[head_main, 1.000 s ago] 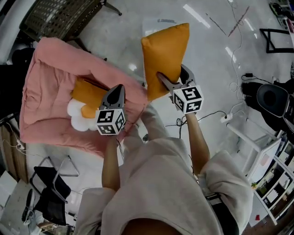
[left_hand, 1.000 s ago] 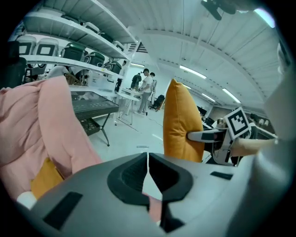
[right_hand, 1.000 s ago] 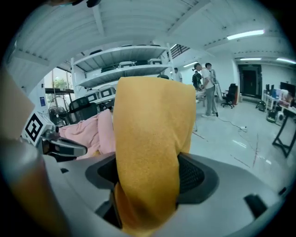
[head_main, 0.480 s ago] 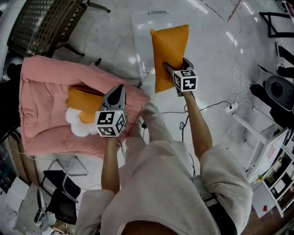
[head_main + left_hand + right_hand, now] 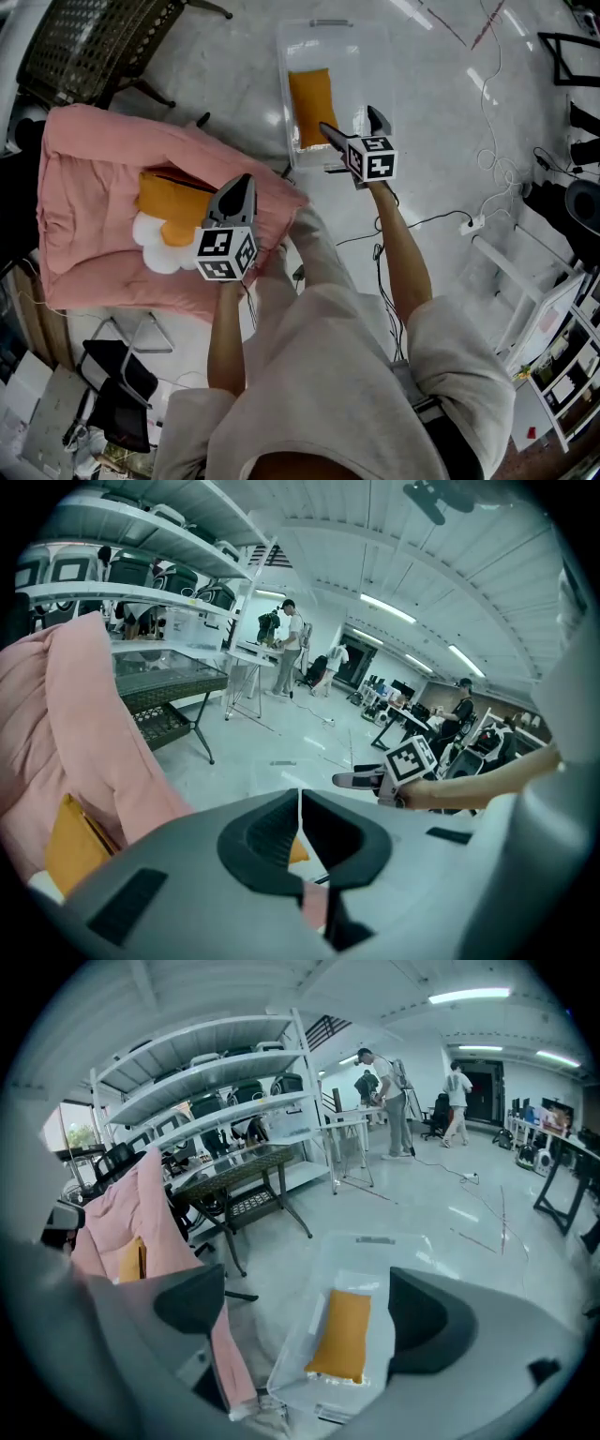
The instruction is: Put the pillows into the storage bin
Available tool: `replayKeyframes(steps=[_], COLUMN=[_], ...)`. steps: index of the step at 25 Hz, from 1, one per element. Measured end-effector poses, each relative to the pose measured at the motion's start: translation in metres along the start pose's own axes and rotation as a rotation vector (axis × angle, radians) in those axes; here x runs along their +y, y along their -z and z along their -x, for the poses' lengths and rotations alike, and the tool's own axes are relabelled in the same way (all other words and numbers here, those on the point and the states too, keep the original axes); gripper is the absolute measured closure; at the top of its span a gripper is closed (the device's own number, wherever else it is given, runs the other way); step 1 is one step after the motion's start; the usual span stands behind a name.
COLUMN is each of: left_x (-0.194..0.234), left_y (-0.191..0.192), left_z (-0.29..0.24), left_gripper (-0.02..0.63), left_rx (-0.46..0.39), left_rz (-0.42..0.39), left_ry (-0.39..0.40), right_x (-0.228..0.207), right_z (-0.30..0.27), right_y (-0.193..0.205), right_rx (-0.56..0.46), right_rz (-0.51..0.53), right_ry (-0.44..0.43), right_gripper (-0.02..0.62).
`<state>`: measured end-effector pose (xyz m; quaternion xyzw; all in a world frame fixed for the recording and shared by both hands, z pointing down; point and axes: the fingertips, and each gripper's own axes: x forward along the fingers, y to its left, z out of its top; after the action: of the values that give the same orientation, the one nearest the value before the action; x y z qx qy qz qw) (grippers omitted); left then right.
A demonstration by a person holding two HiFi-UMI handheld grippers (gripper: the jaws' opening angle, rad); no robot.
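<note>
Orange fabric, plain and rectangular, is what we see of the pillow: it lies flat on the floor of the clear storage bin, lengthwise, nearer the bin's left wall. The bin stands on the pale glossy floor with no lid on it.

Our right gripper hangs over the bin's near end. It is released: its jaws have just been opening and stand wide apart, and only the pillow far below shows between them.

Our left gripper is clenched, jaws pressed together on themselves, above a big pink cushion. On that cushion lie a second orange pillow and, touching its near edge, a white flower-shaped pillow.

The cushion's right corner reaches close to the bin's near left corner. A black mesh table stands behind the cushion, and loose cables trail across the floor right of the bin.
</note>
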<state>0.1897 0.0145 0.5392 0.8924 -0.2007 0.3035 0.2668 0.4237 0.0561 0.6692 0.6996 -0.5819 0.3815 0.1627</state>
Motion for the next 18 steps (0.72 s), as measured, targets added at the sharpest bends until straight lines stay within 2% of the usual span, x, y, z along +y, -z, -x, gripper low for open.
replayKeyframes(steps=[4,7,14,18], left_x=[0.006,0.021,0.093,0.131], left_y=[-0.002,0.007,0.044,0.074], left_z=[0.018,0.04,0.117,0.166], left_gripper=[0.588,0.588,0.588,0.588], left_rx=[-0.026,-0.053,-0.12,-0.162], left_rz=[0.014,0.051,0.166,0.255], left_ry=[-0.028,-0.079,-0.221,-0.33], right_x=[0.047,0.096,0.24,0.317], right_z=[0.018,0.024,0.003,-0.016], right_y=[-0.012,-0.018,-0.022,-0.012], right_rx=[-0.044,-0.069,-0.072,-0.039], right_rz=[0.054,0.116,0.269,0.354], right_ry=[-0.063,-0.138,-0.322,-0.442], right_gripper=[0.064,0.064,0.065,0.065])
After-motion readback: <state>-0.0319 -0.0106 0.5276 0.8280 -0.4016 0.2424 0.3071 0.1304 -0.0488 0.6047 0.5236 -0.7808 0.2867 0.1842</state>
